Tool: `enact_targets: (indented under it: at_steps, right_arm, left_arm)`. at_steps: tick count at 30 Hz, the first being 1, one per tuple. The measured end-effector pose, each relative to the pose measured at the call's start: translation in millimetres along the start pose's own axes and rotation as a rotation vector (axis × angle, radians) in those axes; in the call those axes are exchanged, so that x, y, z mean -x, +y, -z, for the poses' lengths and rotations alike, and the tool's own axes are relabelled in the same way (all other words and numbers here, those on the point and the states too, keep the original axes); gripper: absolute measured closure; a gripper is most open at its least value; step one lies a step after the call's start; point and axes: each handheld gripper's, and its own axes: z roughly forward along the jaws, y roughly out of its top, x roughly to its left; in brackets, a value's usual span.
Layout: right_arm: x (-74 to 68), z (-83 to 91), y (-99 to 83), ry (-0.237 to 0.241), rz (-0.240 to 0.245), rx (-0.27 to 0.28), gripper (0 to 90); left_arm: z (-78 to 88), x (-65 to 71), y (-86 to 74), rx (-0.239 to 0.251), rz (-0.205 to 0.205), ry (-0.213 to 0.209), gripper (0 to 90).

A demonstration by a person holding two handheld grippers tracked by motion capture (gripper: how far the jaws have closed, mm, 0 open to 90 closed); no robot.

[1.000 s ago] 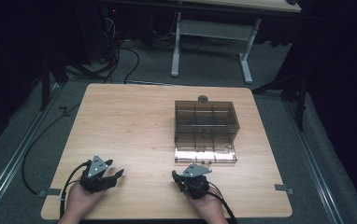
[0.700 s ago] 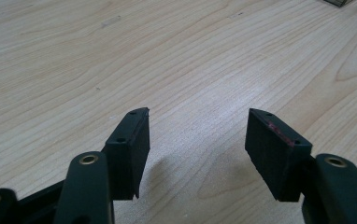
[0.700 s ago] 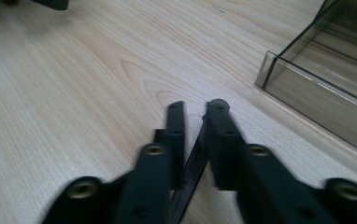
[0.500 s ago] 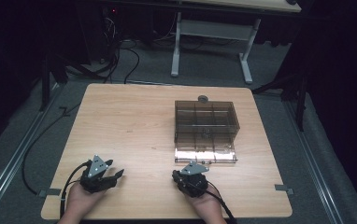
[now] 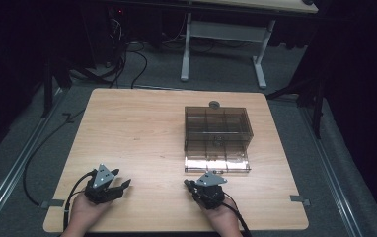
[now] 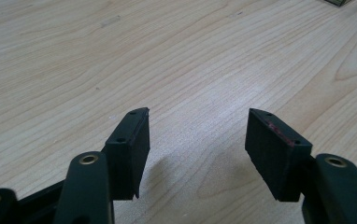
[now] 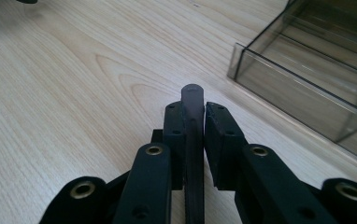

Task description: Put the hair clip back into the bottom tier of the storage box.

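My right gripper [image 7: 194, 109] rests low over the wooden table [image 5: 142, 133] near its front edge, just in front of a smoky clear compartment box [image 7: 317, 70]. Its jaws have just been closing, and a thin dark grey piece with a rounded end [image 7: 193, 95] stands on edge between the pads, which press on it from both sides. In the high view the right gripper [image 5: 190, 184] sits below the box [image 5: 217, 131]. My left gripper [image 6: 197, 135] is open over bare wood with nothing between its fingers. It lies at the front left [image 5: 122, 185].
The box's clear lid [image 5: 217, 164] lies flat in front of it. A small round grey thing [image 5: 214, 104] sits behind the box. White desk legs [image 5: 186, 44] and cables [image 5: 127, 59] stand on the floor beyond the table.
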Motion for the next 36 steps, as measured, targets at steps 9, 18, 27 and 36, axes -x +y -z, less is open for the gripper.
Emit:
enact_targets:
  at_steps: [9,18,27,36]
  right_arm:
    - [20.2,26.2,-20.5,-0.052,-0.049,0.006,79.4]
    - [43.2,45.8,-39.4,-0.104,-0.113,0.01,79.4]
    - [59.3,62.9,-57.9,-0.157,-0.166,0.004,79.3]
    - [61.3,62.1,-60.0,-0.17,-0.176,-0.01,79.2]
  left_arm:
    - [-0.1,0.0,0.1,-0.002,-0.001,-0.002,40.6]
    - [-0.1,0.3,0.1,-0.002,-0.003,-0.004,40.6]
    - [-0.1,0.4,0.2,-0.006,-0.006,-0.002,40.6]
    - [-0.2,0.6,0.2,-0.005,-0.008,-0.003,40.6]
